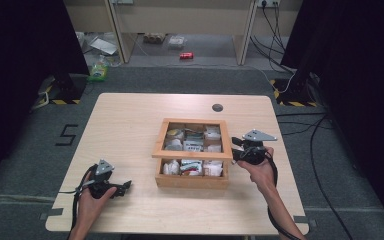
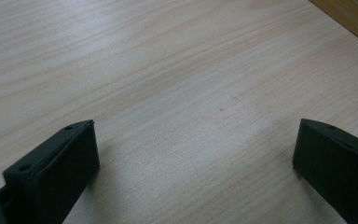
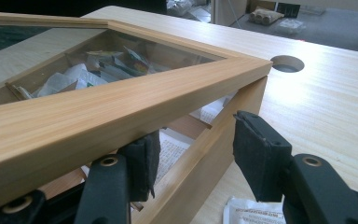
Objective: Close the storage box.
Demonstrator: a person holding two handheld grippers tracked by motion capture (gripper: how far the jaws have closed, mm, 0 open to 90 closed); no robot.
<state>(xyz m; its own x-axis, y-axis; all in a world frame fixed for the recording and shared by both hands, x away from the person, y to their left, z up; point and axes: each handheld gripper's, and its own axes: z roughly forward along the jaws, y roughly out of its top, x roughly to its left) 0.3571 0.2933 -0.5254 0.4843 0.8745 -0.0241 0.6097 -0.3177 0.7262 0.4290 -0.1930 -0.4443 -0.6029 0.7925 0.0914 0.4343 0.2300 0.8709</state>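
The raised glass lid (image 1: pixel 192 140) overhangs the wooden box (image 1: pixel 192 177) at mid-worktop (image 1: pixel 125 125), leaving bare surface passable left and front.

the high view looks forward and down over the whole surface (image 1: pixel 130 125) from above the person's side. the left gripper view sits close over bare wood. the right gripper view looks level, near the wooden box (image 3: pixel 121 107), which the high view shares.

The glass-paned wooden lid (image 3: pixel 121 107) hides one of the right gripper's black fingers (image 3: pixel 142 163); print on the white paper packet (image 3: pixel 254 212), cut off below, is unreadable.
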